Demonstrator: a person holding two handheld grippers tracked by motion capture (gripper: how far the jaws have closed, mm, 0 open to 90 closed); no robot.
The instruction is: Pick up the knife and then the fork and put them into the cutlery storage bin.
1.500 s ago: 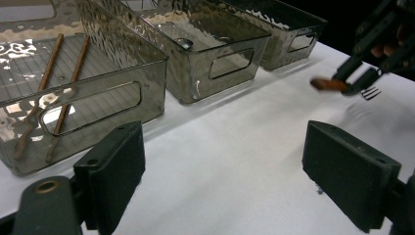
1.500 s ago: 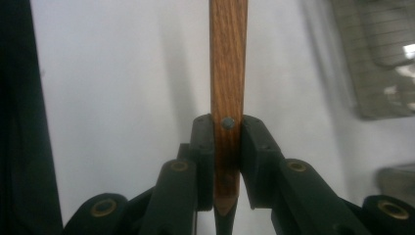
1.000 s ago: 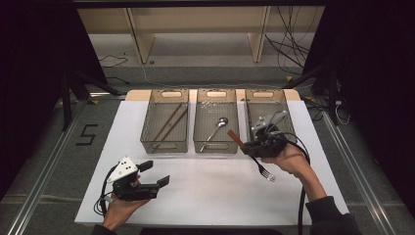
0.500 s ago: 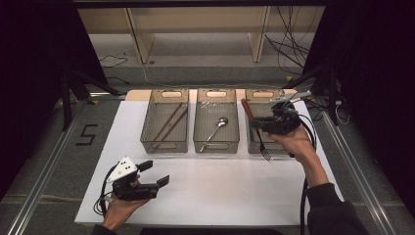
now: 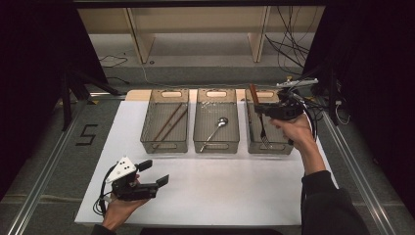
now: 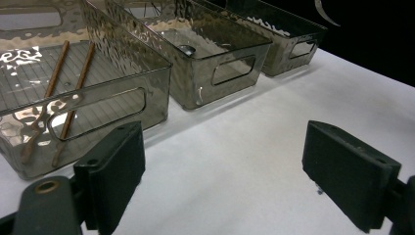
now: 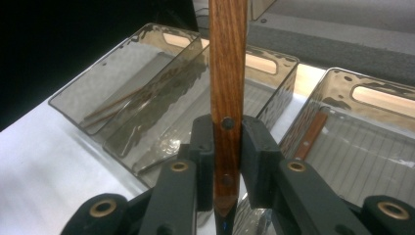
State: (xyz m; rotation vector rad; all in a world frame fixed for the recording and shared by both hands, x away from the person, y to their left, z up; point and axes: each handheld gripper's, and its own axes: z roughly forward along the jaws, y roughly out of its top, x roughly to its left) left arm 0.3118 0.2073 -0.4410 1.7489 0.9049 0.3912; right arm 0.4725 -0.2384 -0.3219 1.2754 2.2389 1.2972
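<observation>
Right tongs (image 5: pixel 261 110) clamped on the brown wooden handle of a metal fork (image 5: pixel 260 120), held above the smoked clear plastic bin at the right (image 5: pixel 284 147), near the surface's far right corner; handle upward, tines down inside the bin. Seen in the right gripper view pinched between both black pads (image 7: pixel 203 147), riveted handle (image 7: pixel 226 73) upright. A second wooden-handled utensil (image 7: pixel 310 134) lying in a bin behind it. Left tongs (image 5: pixel 155 173) wide apart, holding nothing, low over the white surface (image 5: pixel 220 191) near its near left corner. Beyond: middle bin (image 5: pixel 216 145) with a metal spoon (image 5: pixel 215 128), left bin (image 5: pixel 164 146) with two brown chopsticks (image 5: pixel 167 122).
</observation>
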